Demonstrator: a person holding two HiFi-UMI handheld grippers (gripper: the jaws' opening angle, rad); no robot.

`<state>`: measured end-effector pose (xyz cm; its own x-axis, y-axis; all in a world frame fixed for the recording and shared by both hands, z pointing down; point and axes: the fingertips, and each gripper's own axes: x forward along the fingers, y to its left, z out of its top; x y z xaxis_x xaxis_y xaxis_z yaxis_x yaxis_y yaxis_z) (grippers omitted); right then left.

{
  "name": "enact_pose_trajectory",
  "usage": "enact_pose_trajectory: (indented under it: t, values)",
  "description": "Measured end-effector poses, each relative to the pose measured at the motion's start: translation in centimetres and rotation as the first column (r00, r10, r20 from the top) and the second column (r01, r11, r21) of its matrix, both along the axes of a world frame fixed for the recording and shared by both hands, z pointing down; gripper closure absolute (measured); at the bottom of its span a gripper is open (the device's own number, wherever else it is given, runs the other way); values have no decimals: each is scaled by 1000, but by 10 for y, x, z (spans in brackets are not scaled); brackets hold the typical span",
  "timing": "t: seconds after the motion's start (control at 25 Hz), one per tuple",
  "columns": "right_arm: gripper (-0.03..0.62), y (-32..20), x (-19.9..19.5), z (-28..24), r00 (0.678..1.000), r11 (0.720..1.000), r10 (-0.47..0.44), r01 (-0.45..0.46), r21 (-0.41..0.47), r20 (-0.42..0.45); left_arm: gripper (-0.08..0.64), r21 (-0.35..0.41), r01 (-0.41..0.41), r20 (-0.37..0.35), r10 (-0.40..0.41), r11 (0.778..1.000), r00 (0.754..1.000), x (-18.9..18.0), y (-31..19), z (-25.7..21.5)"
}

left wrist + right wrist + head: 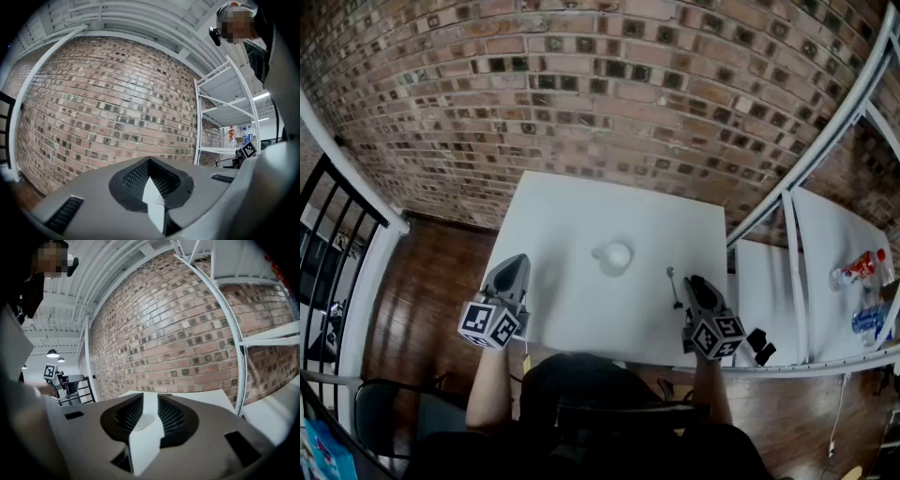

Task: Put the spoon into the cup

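Note:
A white cup (612, 255) stands near the middle of the white table (581, 211). A small metal spoon (674, 286) lies flat on the table to the right of the cup. My right gripper (695, 280) rests just to the right of the spoon, apart from it, and points toward the wall. Its jaws stand a little apart with only bare table in the gap (149, 399). My left gripper (518, 260) hovers at the table's left edge, well left of the cup, its jaws meeting at the tip (149, 161) with nothing held. Neither gripper view shows the cup or the spoon.
A brick wall (609, 84) runs behind the table. A white shelf rack (787, 211) stands close on the right, with bottles (861, 267) on its shelf and a black object (759, 345) by its near rail. A black railing (333, 225) stands at the left.

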<state>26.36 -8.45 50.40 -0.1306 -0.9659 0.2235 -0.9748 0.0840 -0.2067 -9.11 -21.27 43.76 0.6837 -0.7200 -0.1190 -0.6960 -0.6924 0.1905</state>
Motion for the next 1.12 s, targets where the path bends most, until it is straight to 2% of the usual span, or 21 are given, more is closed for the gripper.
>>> enact_pose_trajectory:
  t: [0.04, 0.16, 0.24, 0.36, 0.52, 0.72, 0.8, 0.88, 1.0, 1.08, 1.12]
  values:
    - [475, 0, 0, 4, 1000, 1000, 1, -1, -9, -7, 557, -2, 0, 2, 0, 1000, 1000, 0, -1, 2]
    - [468, 1, 4, 19, 999, 999, 6, -8, -47, -42, 557, -4, -8, 12, 8, 1000, 1000, 6, -2, 7]
    - [423, -1, 14, 36, 997, 996, 17, -23, -87, -71, 557, 10, -22, 22, 22, 1000, 1000, 13, -2, 5]
    - [423, -4, 30, 70, 993, 983, 25, -46, -176, -120, 557, 28, -48, 37, 47, 998, 998, 21, -3, 1]
    - [423, 2, 41, 117, 987, 953, 7, -55, -298, -159, 557, 12, -62, 56, 61, 998, 997, 28, -3, 5]
    - [423, 12, 43, 172, 982, 900, -34, -49, -433, -183, 557, -27, -63, 90, 65, 998, 994, 27, 2, 18]
    - [423, 14, 44, 188, 982, 884, -33, -58, -464, -185, 557, -47, -58, 103, 63, 997, 993, 25, 5, 24]
    - [372, 15, 42, 202, 984, 869, -29, -64, -492, -178, 557, -65, -48, 114, 55, 997, 992, 21, 8, 29]
    - [371, 17, 42, 217, 983, 847, -13, -87, -525, -184, 557, -89, -31, 114, 41, 996, 993, 15, 10, 35]
    - [403, 18, 44, 220, 979, 845, 9, -116, -521, -203, 557, -98, -23, 110, 34, 995, 993, 13, 10, 37]
    - [399, 18, 45, 220, 978, 849, 19, -127, -513, -209, 557, -101, -20, 111, 31, 995, 993, 12, 11, 38]
